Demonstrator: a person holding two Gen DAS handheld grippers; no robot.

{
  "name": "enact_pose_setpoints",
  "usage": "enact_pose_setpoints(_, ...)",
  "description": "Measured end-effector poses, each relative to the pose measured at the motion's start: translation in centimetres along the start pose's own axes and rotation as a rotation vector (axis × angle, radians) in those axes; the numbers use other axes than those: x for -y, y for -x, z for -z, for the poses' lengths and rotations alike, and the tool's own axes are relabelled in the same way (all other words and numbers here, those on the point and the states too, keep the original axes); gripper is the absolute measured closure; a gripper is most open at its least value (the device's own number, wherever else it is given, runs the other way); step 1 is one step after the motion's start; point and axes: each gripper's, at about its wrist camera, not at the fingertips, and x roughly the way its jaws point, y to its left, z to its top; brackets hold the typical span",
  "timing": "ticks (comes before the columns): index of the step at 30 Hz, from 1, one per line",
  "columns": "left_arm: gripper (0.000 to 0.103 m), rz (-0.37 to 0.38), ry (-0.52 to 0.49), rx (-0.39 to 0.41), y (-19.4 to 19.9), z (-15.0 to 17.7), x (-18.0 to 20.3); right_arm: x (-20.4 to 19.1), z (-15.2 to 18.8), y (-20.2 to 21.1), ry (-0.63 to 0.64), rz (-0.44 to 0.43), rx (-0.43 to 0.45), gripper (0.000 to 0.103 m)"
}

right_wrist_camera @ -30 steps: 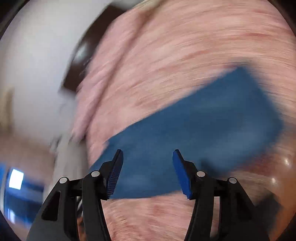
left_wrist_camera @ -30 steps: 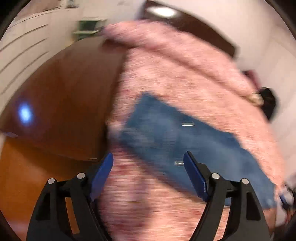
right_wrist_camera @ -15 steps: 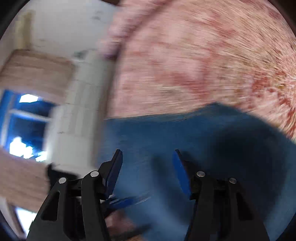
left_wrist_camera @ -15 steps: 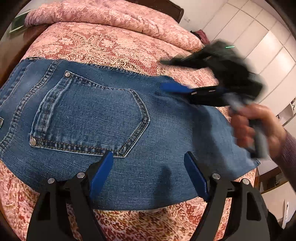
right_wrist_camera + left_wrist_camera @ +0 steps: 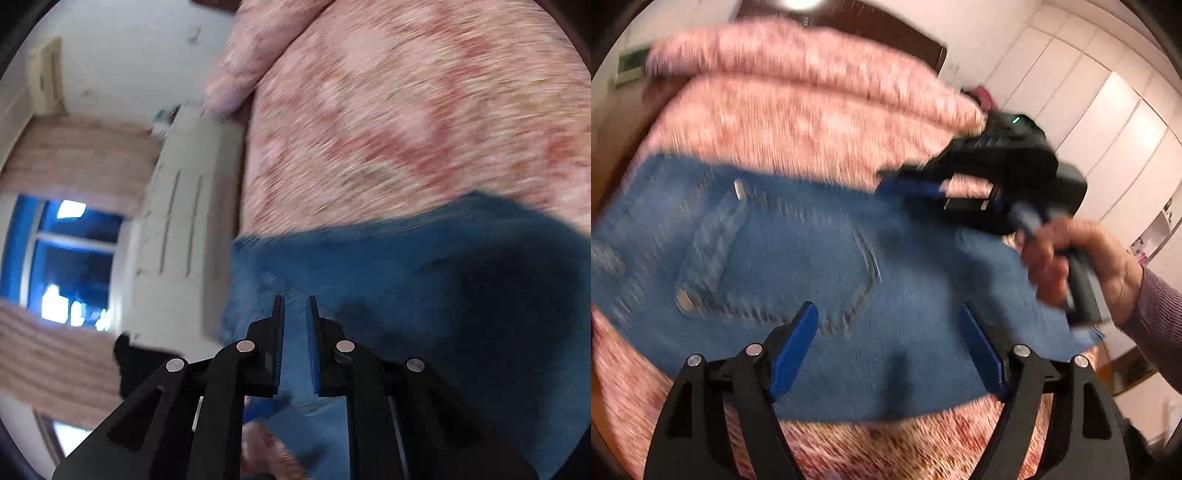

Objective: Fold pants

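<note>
Blue jeans lie flat on a pink patterned bedspread, back pocket up. My left gripper hovers open over their near edge, nothing between its fingers. In the left wrist view a person's hand holds my right gripper at the jeans' far right edge. In the right wrist view, my right gripper has its jaws closing to a slim gap, with denim between the pads. The picture is blurred.
Pink pillows and a dark headboard sit at the far end of the bed. White wardrobe doors stand to the right. Past the bed's edge are a white cabinet, a window and curtains.
My right gripper swept across the bed to the jeans' edge, and its jaws narrowed from wide to a slim gap. My left gripper came in over the jeans and stayed open.
</note>
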Motion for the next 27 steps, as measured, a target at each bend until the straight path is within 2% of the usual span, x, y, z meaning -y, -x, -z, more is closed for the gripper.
enact_pose_setpoints(2, 0.023, -0.049, 0.001, -0.049, -1.0, -0.5, -0.4, -0.7, -0.1, -2.0, 0.019, -0.009, -0.040, 0.093)
enact_pose_setpoints(4, 0.023, -0.080, 0.049, -0.112, -2.2, -0.2, -1.1, -0.7, 0.1, -3.8, 0.035, 0.024, -0.087, 0.093)
enact_pose_setpoints(7, 0.023, -0.102, 0.054, -0.118, -2.7, 0.3, -1.0, 0.3, -0.3, -6.7, 0.030, 0.127, -0.136, 0.093)
enact_pose_setpoints(9, 0.022, -0.123, 0.050, -0.133, -2.9, 0.4, -0.8, 1.1, -0.6, -7.0, -0.006, 0.111, -0.118, 0.093)
enact_pose_setpoints(10, 0.021, -0.122, 0.053, -0.135, -3.0, 0.3, -0.8, 1.3, -0.6, -6.5, -0.028, 0.110, -0.097, 0.093)
enact_pose_setpoints(11, 0.020, -0.120, 0.059, -0.135, -2.9, 0.4, -0.8, 1.5, -0.7, -5.3, -0.049, 0.149, -0.054, 0.093)
enact_pose_setpoints(13, 0.019, -0.121, 0.070, -0.132, -3.0, 0.3, -1.1, 1.5, -0.2, -3.4, -0.049, 0.164, -0.025, 0.086)
enact_pose_setpoints(14, 0.018, -0.121, 0.072, -0.131, -3.0, 0.4, -1.1, 1.5, 0.5, -1.8, -0.048, 0.154, 0.002, 0.076)
enact_pose_setpoints(15, 0.017, -0.120, 0.071, -0.131, -2.9, 0.4, -1.1, 1.2, 1.1, -0.9, -0.040, 0.130, 0.015, 0.060)
enact_pose_setpoints(17, 0.016, -0.122, 0.072, -0.133, -2.9, 0.4, -0.9, 1.2, 3.2, 1.1, -0.018, 0.108, 0.018, 0.040)
enact_pose_setpoints(19, 0.014, -0.120, 0.075, -0.135, -3.1, 0.3, -1.0, 2.2, 4.7, 2.5, -0.016, 0.138, 0.008, 0.041)
enact_pose_setpoints(21, 0.014, -0.125, 0.071, -0.138, -3.2, 0.3, -0.9, 4.0, 5.8, 4.3, -0.047, 0.140, 0.034, 0.052)
enact_pose_setpoints(22, 0.014, -0.128, 0.067, -0.139, -3.2, 0.3, -0.8, 4.6, 6.4, 5.0, -0.085, 0.135, 0.057, 0.053)
enact_pose_setpoints(24, 0.014, -0.130, 0.060, -0.140, -3.2, 0.3, -0.8, 4.7, 7.4, 6.6, -0.137, 0.127, 0.117, 0.048)
enact_pose_setpoints(27, 0.014, -0.135, 0.057, -0.139, -3.2, 0.4, -0.7, 4.0, 9.7, 8.0, -0.112, 0.114, 0.116, 0.043)
